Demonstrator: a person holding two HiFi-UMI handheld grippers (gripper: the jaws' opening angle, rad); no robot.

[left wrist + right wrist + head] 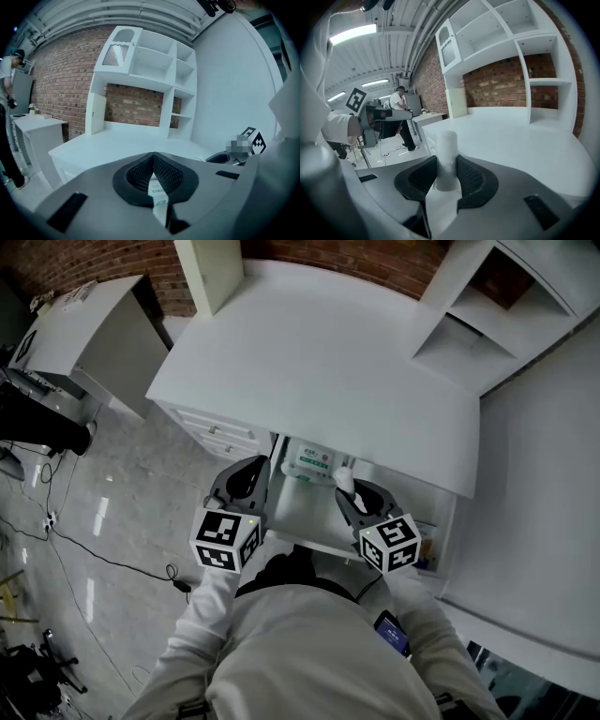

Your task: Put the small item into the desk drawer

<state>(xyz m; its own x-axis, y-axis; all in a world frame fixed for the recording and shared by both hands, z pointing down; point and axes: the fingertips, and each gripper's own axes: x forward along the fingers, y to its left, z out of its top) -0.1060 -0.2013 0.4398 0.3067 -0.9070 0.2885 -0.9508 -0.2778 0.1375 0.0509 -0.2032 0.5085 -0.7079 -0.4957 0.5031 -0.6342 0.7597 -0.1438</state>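
The desk drawer (302,542) stands pulled out under the white desk top (319,362), and a white packet with green print (309,461) lies at its back. My right gripper (343,493) hovers over the drawer's right side, shut on a small white cylinder (345,480). In the right gripper view the cylinder (446,157) stands upright between the ribbed pads of the right gripper (447,176). My left gripper (259,467) is over the drawer's left side. In its own view the left gripper (152,161) has its tips touching and nothing held. The packet (157,191) shows through the gap behind them.
A white shelf unit (145,79) stands on the desk against a brick wall (65,84). A stack of shut drawers (217,432) is on the desk's left. A second white table (103,334) and floor cables (103,559) lie further left. A person (399,119) stands in the background.
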